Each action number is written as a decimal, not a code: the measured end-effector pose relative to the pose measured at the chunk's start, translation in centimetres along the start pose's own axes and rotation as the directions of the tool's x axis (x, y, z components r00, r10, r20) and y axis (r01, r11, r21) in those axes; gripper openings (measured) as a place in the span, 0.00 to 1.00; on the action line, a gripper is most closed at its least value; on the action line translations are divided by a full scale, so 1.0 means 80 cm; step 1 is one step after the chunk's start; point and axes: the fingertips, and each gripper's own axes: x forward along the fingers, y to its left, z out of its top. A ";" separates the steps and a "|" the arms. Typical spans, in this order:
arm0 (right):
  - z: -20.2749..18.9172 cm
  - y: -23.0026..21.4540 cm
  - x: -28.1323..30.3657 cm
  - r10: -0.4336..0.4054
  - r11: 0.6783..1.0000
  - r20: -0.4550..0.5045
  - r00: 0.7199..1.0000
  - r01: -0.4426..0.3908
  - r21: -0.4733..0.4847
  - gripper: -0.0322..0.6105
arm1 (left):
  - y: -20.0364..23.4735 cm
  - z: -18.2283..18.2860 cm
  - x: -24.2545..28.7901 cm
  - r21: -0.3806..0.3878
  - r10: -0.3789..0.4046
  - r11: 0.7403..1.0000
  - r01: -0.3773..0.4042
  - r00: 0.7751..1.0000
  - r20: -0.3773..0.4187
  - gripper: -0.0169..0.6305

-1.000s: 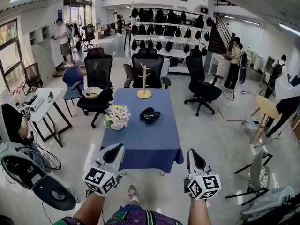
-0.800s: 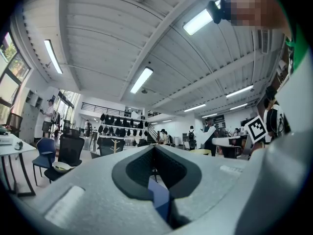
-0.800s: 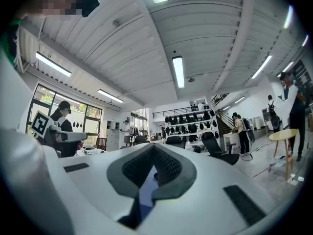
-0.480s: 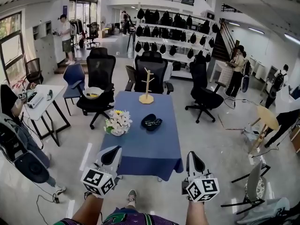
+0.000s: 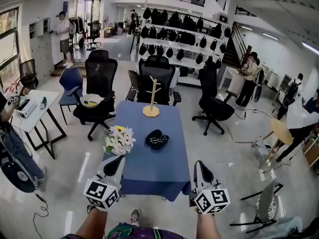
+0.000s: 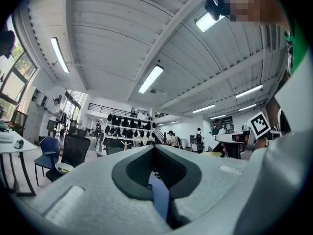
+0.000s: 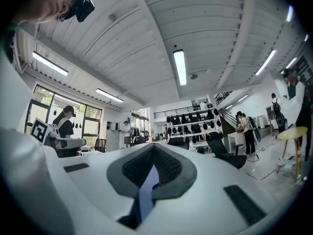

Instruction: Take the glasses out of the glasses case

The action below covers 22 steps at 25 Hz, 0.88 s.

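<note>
Head view is showing the glasses case (image 5: 157, 139) lying open near the middle of a table covered in a blue cloth (image 5: 149, 176), with the glasses (image 5: 160, 140) sitting inside it as a thin pale outline against the dark lining. A bunch of white and yellow flowers (image 5: 118, 139) is standing to the left of the case on the same cloth, apart from it, and a wooden peg stand (image 5: 151, 99) is standing upright toward the far end of the table. Both grippers are hanging at the near end of the table, well apart from the case. The left gripper (image 5: 113, 166) is pointing over the table's near left corner and the right gripper (image 5: 201, 172) is pointing just off its near right corner. In the left gripper view the left gripper (image 6: 155, 154) is showing its jaws pressed together with nothing between them, and in the right gripper view the right gripper (image 7: 154, 153) is likewise clenched and empty. Black office chairs (image 5: 155, 76) are standing beyond the table, one at the left carrying a bowl (image 5: 91, 102) on its seat. Shelves of black bags (image 5: 177, 36) are lining the back wall, and several people are standing around the room's edges.
</note>
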 end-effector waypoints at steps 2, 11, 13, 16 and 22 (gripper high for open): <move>-0.002 0.001 0.024 0.008 1.000 -0.004 1.000 -0.008 -0.006 0.05 | 0.016 -0.003 0.017 0.002 0.003 1.000 -0.003 1.000 -0.004 0.05; -0.007 -0.010 0.117 0.002 1.000 -0.041 0.999 -0.003 -0.022 0.05 | 0.086 -0.004 0.101 -0.003 -0.018 1.000 0.018 1.000 -0.016 0.05; -0.004 -0.010 0.133 -0.004 1.000 -0.042 0.999 0.003 -0.027 0.05 | 0.098 -0.001 0.113 0.001 -0.025 1.000 0.025 1.000 -0.012 0.05; -0.001 -0.007 0.157 -0.004 0.999 -0.042 0.999 0.003 -0.036 0.05 | 0.115 0.000 0.131 -0.001 -0.032 0.999 0.032 0.999 -0.012 0.05; -0.003 0.003 0.205 -0.007 0.999 -0.037 0.999 0.006 -0.048 0.05 | 0.142 -0.015 0.159 -0.030 -0.071 0.997 0.070 0.997 -0.029 0.05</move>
